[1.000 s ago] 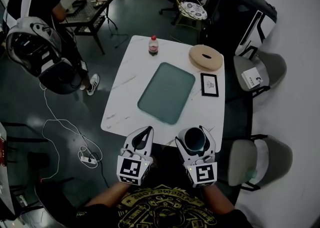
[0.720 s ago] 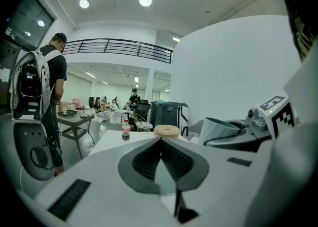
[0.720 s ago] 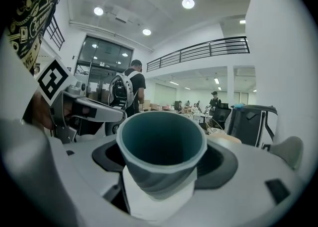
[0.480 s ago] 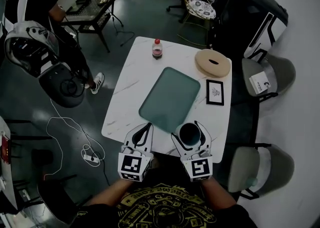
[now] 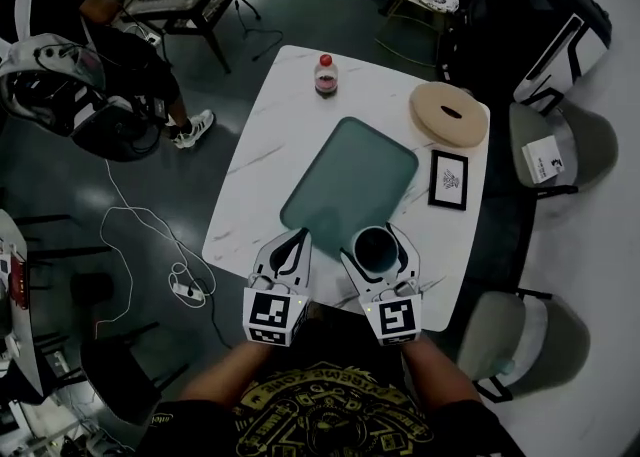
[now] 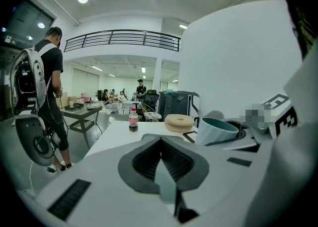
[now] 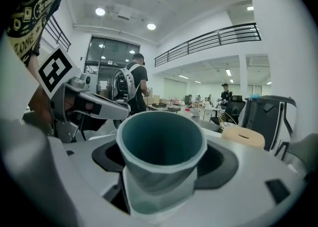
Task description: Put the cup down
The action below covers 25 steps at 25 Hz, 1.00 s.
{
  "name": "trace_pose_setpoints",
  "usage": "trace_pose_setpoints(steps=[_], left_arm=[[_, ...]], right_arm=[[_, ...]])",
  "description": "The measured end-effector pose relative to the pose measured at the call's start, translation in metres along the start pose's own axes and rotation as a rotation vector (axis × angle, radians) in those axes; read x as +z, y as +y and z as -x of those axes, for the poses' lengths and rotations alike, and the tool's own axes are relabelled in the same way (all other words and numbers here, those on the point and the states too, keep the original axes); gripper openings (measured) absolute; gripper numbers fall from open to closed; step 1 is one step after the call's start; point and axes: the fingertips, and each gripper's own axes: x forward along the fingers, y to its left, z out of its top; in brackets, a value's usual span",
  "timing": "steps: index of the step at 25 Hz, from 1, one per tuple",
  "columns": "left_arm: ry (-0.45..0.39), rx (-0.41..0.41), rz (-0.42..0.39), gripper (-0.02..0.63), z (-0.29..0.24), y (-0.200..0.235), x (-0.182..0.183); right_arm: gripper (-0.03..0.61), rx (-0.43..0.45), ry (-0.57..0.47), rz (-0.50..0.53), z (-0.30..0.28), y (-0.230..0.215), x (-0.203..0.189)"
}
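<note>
A teal cup [image 5: 377, 248] stands upright between the jaws of my right gripper [image 5: 378, 237], which is shut on it over the near edge of the white table [image 5: 262, 150]. In the right gripper view the cup [image 7: 161, 146] fills the middle, its mouth open and empty, and the jaws clasp its lower half. My left gripper [image 5: 295, 240] hovers just left of it, also over the near table edge, with its jaws together and nothing in them. The left gripper view shows the cup [image 6: 216, 130] off to the right.
A green mat [image 5: 350, 185] lies mid-table just beyond both grippers. Farther back are a bottle [image 5: 324, 74], a wooden ring [image 5: 449, 113] and a framed card [image 5: 448, 179]. Grey chairs [image 5: 525, 340] stand to the right. A person with a backpack [image 5: 55, 90] is at the far left.
Both grippers have moved forward from in front of the table to over its near edge, the right one carrying the cup. The jaws look the same.
</note>
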Motion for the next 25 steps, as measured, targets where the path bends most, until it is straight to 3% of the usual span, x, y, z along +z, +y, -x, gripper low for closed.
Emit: trace_pose_setpoints(steps=[11,25], left_arm=[[0.075,0.032,0.008,0.011,-0.040,0.008,-0.027],[0.224,0.049,0.108,0.011,-0.059,0.013,-0.096]], right_arm=[[0.380,0.045,0.057,0.022,-0.036,-0.011,-0.039],[0.380,0.076,0.112,0.003,-0.054,-0.012,-0.081]])
